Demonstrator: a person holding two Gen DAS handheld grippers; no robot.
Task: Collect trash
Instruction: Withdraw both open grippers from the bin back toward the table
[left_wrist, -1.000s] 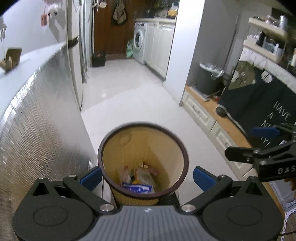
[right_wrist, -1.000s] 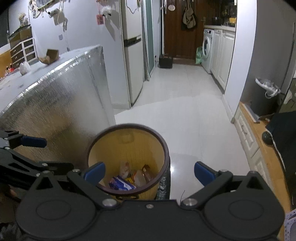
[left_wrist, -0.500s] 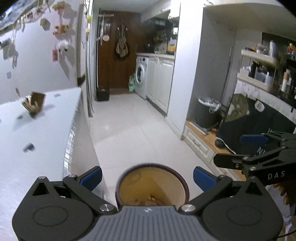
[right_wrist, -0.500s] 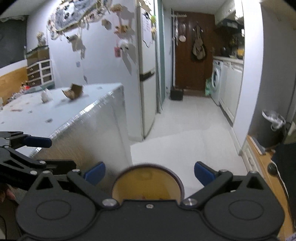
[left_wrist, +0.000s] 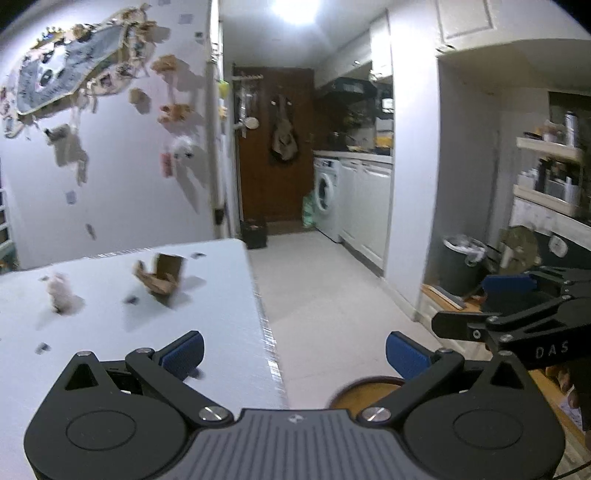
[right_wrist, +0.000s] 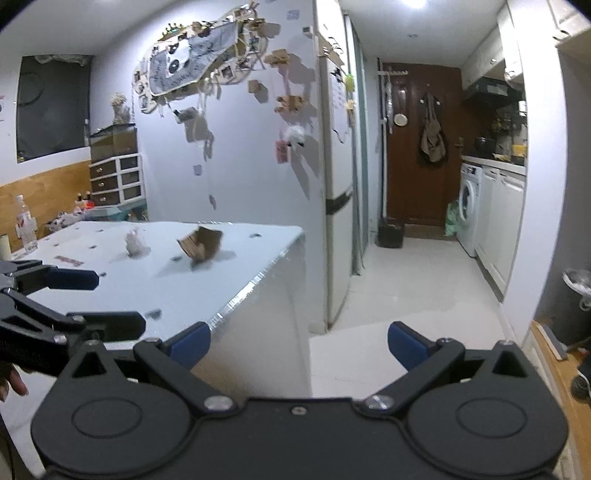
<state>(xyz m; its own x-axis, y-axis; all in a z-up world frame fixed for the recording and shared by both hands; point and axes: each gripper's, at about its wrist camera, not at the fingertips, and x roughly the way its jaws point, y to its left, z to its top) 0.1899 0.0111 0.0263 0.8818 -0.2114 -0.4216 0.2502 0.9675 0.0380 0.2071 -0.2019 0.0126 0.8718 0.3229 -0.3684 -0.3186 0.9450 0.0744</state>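
A torn brown cardboard box (left_wrist: 159, 274) lies crumpled on the white table (left_wrist: 110, 332), flaps splayed open, tilted, nearer the far edge than the near one and in from the right edge. Left of it, apart from it, a small pale crumpled wad (left_wrist: 59, 291) stands, perhaps tissue; blur hides its detail. Small dark scraps (left_wrist: 130, 300) dot the tabletop around both, one near the left edge. On the floor beside the table's right edge, only part of the wastebasket (left_wrist: 364, 389) shows: a round dark rim and yellow-brown inner wall.
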